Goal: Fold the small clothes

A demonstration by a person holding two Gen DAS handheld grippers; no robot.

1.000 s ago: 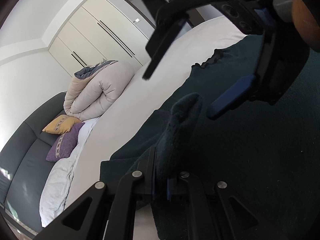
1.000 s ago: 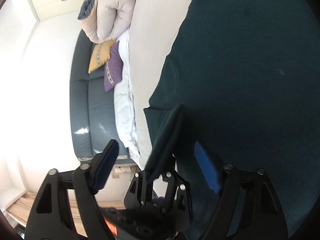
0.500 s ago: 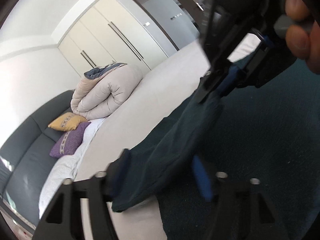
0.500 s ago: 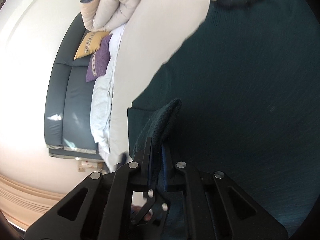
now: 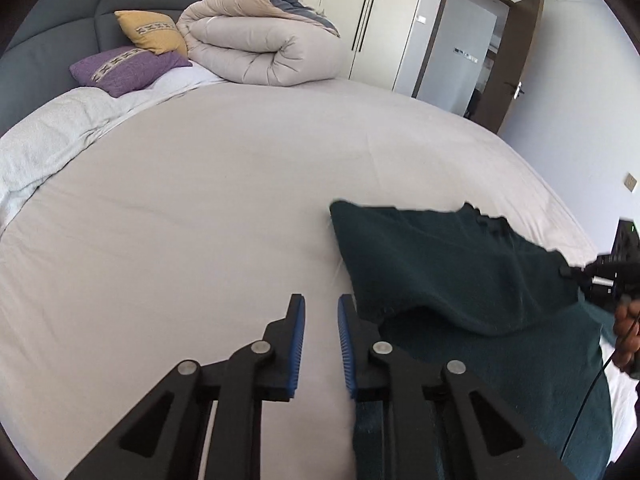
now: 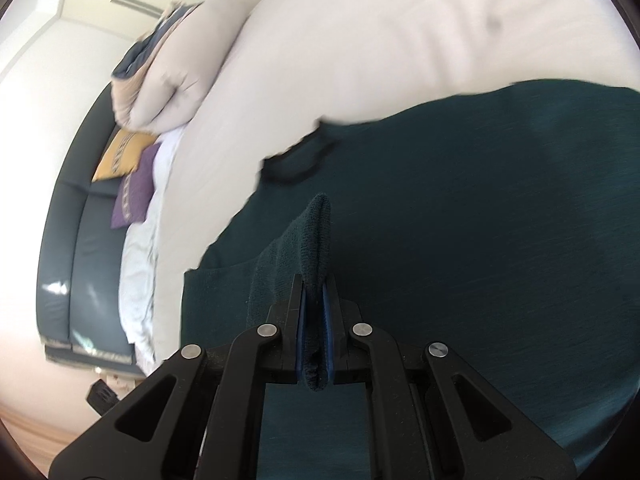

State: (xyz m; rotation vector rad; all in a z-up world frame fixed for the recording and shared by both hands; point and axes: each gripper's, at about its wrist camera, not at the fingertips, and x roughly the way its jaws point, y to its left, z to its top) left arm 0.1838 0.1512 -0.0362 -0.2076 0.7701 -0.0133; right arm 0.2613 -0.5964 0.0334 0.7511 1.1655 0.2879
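Knit garment point(image 6: 460, 220) fold in right tool point(image 6: 315, 304)

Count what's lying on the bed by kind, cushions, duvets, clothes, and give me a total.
Cushions: 2, the yellow cushion and the purple cushion
Rolled duvets: 1, the beige duvet
Clothes: 1, the dark green garment, pinched by the right gripper
Total: 4

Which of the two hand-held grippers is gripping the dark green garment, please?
The right hand-held gripper, shut on a fold of the dark green garment; the left hand-held gripper is open and empty.
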